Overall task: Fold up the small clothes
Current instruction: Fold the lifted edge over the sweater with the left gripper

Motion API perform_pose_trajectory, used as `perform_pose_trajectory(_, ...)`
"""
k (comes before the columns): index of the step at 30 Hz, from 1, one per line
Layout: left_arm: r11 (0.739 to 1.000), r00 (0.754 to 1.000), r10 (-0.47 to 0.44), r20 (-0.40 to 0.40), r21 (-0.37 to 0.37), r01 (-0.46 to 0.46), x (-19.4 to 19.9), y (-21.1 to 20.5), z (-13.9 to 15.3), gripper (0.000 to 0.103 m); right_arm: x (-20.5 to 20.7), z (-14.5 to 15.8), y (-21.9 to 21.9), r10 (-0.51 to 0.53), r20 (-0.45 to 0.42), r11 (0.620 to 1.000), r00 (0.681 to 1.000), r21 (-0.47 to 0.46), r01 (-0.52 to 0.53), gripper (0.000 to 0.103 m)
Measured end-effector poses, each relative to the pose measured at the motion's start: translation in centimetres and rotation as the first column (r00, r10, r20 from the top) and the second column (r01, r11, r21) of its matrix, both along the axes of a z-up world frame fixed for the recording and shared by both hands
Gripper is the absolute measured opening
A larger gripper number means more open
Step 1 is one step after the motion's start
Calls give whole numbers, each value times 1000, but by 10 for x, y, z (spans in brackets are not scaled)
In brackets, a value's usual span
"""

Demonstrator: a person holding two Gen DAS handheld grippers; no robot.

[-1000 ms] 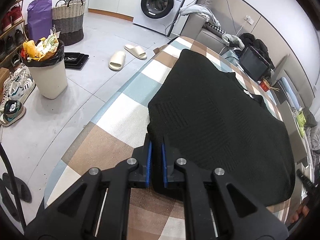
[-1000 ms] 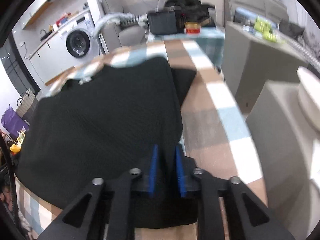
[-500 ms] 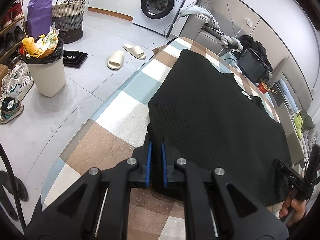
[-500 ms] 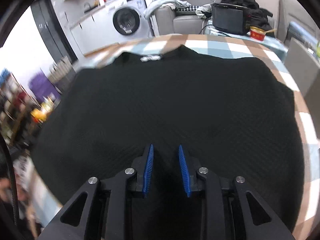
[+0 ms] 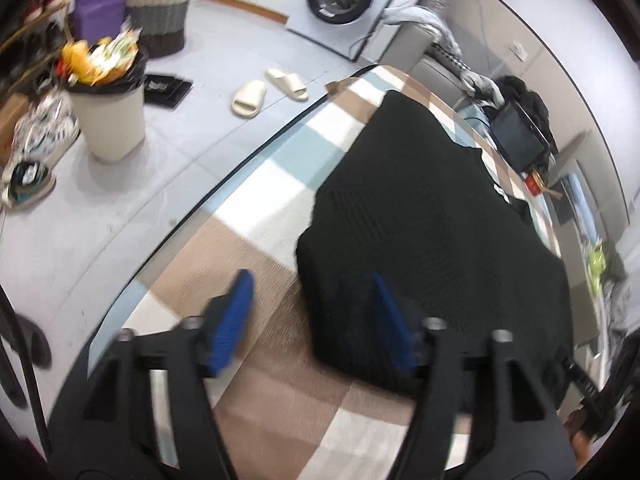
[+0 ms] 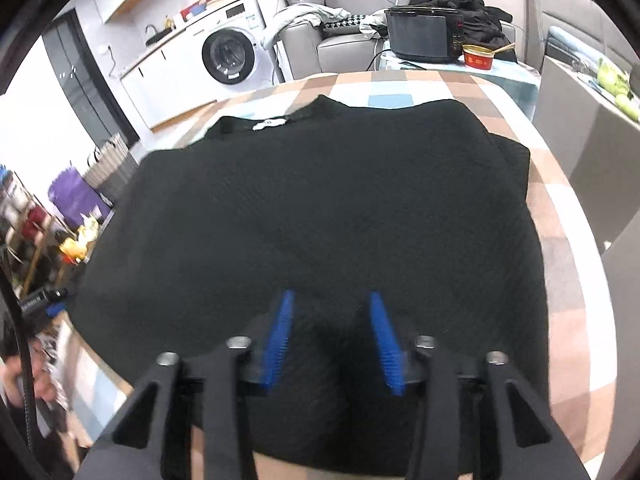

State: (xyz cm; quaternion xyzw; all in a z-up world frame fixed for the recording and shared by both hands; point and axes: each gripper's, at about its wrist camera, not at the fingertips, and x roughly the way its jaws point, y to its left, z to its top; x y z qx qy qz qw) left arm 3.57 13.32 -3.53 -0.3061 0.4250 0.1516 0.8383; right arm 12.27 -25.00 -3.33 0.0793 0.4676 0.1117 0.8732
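Note:
A black knit sweater lies flat on the checked tablecloth, its collar with a white label at the far side. My left gripper hovers over the sweater's near left corner with its jaws opening; the blue pads stand wide apart, one over the cloth and one over the sweater, and nothing is gripped. My right gripper hangs over the sweater's near hem, its jaws opening too, the knit under them loose. The left gripper's tip shows at the left edge in the right wrist view.
A bin full of rubbish, a woven basket, shoes and slippers lie on the floor to the left. A washing machine and sofa stand behind. A black appliance and a red bowl sit beyond the table.
Both grippers have let go of the sweater and spread their jaws. The right gripper has swung from the sweater's right edge to its near hem. The sweater lies flat.

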Motion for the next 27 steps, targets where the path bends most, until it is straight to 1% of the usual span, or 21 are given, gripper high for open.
perform_pose_trajectory(2,996,1000,16,8,-85,-15,-11,5,-1,64,-6,4,2,3,9,1000,1000,20,-3,52)
perform_pose_trajectory(3,992,1000,22,8,-125,-20,-15,6,-3,64,-9,6,1,-3,12,999,1000,36,3,56)
perform_pose_trajectory(5,973,999,32,17,-231,-27,-25,7,-6,64,-14,8,0,-9,17,997,1000,79,8,58)
perform_pose_trajectory(7,956,999,32,43,-293,-18,-30,3,-8,64,-16,7,-1,-10,14,993,1000,117,8,58)
perform_pose_trajectory(8,953,998,22,56,-304,-4,-30,0,-8,64,-18,7,-1,-11,14,992,1000,130,9,58)
perform_pose_trajectory(11,956,998,-7,64,-293,25,-20,-14,-12,64,-19,7,1,2,16,990,1000,143,-4,58)
perform_pose_trajectory(13,955,998,-23,55,-295,39,-9,-24,-18,64,-18,6,4,16,11,989,1000,144,-17,58)
perform_pose_trajectory(15,968,997,-13,71,-250,30,-2,-31,-16,64,-19,6,7,23,11,990,1000,142,-24,58)
perform_pose_trajectory(16,970,997,-12,71,-243,29,1,-33,-17,64,-20,6,9,28,12,989,1000,146,-30,58)
perform_pose_trajectory(18,972,996,19,84,-233,1,7,-36,-17,64,-21,5,9,29,13,989,999,146,-31,58)
perform_pose_trajectory(20,974,993,73,93,-219,-51,10,-37,-18,61,-21,3,10,27,6,989,1000,146,-27,58)
perform_pose_trajectory(21,972,989,109,97,-220,-86,12,-37,-19,58,-21,2,10,25,3,989,1000,146,-25,58)
perform_pose_trajectory(22,969,987,126,105,-226,-100,14,-37,-20,54,-20,1,10,23,0,989,1000,144,-23,58)
perform_pose_trajectory(23,969,984,142,110,-220,-115,17,-38,-20,41,-19,0,12,23,-3,990,1000,138,-23,58)
perform_pose_trajectory(24,971,983,147,114,-207,-122,20,-40,-19,35,-17,0,13,23,-3,991,1000,133,-22,58)
perform_pose_trajectory(26,978,982,130,134,-180,-105,25,-39,-17,11,-14,-2,14,20,-10,992,1000,128,-19,58)
perform_pose_trajectory(27,981,982,121,144,-168,-96,25,-40,-15,11,-13,-3,14,20,-13,991,1000,130,-18,58)
